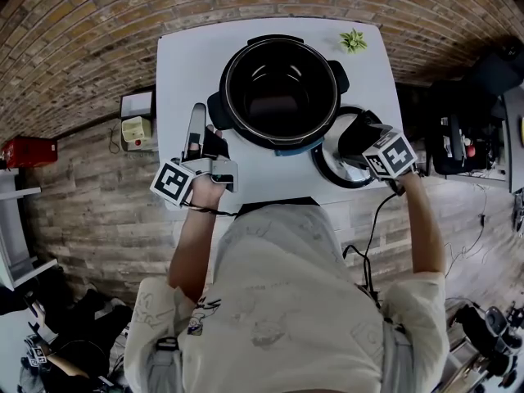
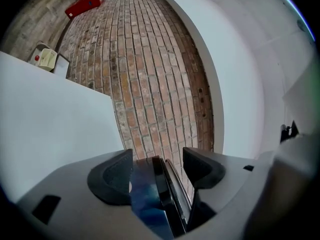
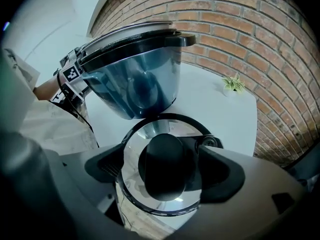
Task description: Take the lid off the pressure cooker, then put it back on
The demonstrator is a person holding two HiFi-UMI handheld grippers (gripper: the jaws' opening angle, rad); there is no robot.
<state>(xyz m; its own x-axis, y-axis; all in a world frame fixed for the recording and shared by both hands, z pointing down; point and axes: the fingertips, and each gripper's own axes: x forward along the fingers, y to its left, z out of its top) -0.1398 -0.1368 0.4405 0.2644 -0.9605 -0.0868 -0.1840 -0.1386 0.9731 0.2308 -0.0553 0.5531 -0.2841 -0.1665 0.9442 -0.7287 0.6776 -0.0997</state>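
Observation:
The pressure cooker [image 1: 232,111] stands open in the middle of the white table [image 1: 187,64], its dark pot empty; the right gripper view shows its blue body [image 3: 135,79]. Its lid [image 1: 330,169] lies right of it, at the table's front edge. My right gripper [image 1: 354,137] hangs over the lid, and the black knob [image 3: 165,166] sits between its jaws with a gap on the left side, so it is open [image 3: 164,170]. My left gripper [image 1: 209,142] is at the cooker's left side, shut [image 2: 157,171] on the cooker's black-edged rim [image 2: 161,194].
A small green plant [image 1: 354,40] stands at the table's far right corner. Left of the table, a beige box [image 1: 136,128] and a red object [image 1: 29,150] are on the wooden floor. A brick wall runs behind the table. Dark equipment [image 1: 458,142] stands to the right.

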